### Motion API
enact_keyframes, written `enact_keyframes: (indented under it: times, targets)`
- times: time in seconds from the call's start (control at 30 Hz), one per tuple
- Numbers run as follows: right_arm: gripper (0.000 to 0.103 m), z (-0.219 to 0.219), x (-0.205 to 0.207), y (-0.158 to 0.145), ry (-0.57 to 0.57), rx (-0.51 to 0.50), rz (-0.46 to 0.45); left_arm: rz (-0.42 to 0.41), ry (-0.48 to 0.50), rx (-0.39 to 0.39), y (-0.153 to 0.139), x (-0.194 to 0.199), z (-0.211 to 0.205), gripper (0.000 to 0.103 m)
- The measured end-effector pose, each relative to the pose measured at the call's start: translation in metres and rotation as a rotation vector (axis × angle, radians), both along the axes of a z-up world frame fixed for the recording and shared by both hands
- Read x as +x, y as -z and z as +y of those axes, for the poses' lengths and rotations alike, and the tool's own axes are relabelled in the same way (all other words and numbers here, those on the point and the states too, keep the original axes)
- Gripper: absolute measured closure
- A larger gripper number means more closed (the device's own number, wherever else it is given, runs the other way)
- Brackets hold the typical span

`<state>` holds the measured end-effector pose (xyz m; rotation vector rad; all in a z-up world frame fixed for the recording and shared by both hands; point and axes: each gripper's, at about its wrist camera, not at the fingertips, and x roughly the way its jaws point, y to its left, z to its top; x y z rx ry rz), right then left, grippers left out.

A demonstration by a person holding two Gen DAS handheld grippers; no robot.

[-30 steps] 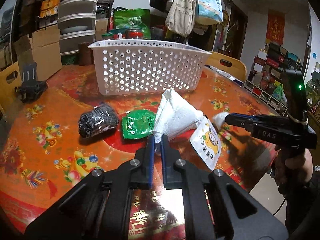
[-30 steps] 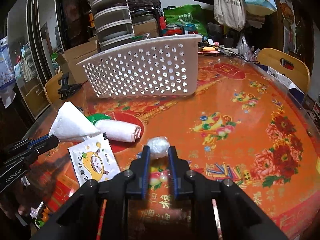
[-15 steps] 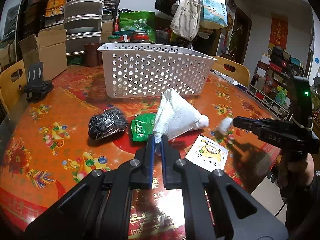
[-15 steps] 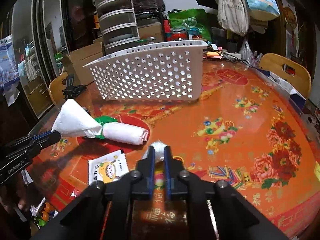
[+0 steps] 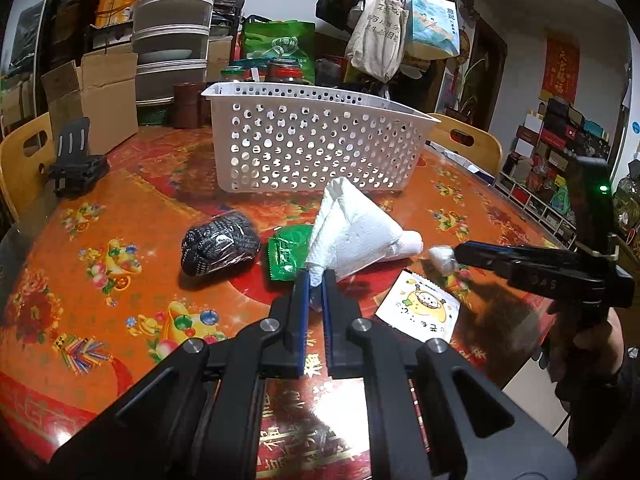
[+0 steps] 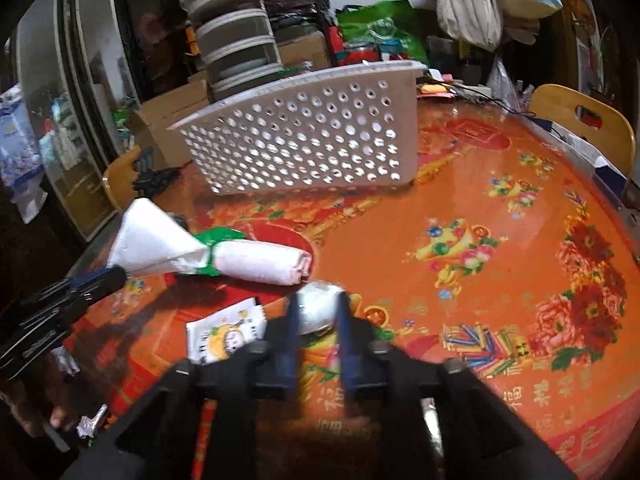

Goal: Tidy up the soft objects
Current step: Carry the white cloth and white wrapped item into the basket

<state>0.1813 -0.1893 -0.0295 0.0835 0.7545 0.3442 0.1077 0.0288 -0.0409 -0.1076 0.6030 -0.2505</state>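
Observation:
My left gripper (image 5: 315, 280) is shut on a corner of a white paper towel (image 5: 352, 236), which lifts into a cone while its rolled end (image 6: 264, 262) lies on the table. My right gripper (image 6: 317, 308) is shut on a small white wrapped ball (image 6: 320, 306), held just above the table; the ball also shows in the left wrist view (image 5: 442, 258). A white perforated basket (image 5: 316, 140) stands behind, and shows in the right wrist view (image 6: 304, 140).
A black mesh bundle (image 5: 218, 246), a green packet (image 5: 286, 254) and a cartoon-printed wipe packet (image 5: 418, 310) lie on the round orange table (image 6: 480, 220). A black phone stand (image 5: 76, 164), wooden chairs (image 5: 466, 146), boxes and stacked bins ring the table.
My right gripper closed on the small white ball and lifted it off the table. My left gripper kept hold of the paper towel and rose slightly.

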Motion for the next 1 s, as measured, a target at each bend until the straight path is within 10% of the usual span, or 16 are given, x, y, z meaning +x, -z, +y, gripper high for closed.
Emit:
enact_keyframes:
  times: [0.1, 0.27, 0.43, 1.0]
  targets:
    - [0.051, 0.004, 0.005, 0.003, -0.003, 0.008, 0.002, 0.003, 0.003, 0.0, 0.001, 0.0, 0.0, 0.098]
    - [0.051, 0.015, 0.014, 0.01, -0.026, -0.009, 0.029, 0.011, 0.001, -0.004, 0.003, 0.003, 0.0, 0.098]
    - [0.07, 0.014, 0.015, 0.011, -0.02, -0.019, 0.024, 0.011, -0.004, -0.005, 0.003, 0.003, 0.001, 0.098]
    - [0.07, 0.009, -0.006, -0.038, -0.036, -0.027, -0.106, -0.044, -0.007, -0.004, -0.025, 0.004, 0.001, 0.098]
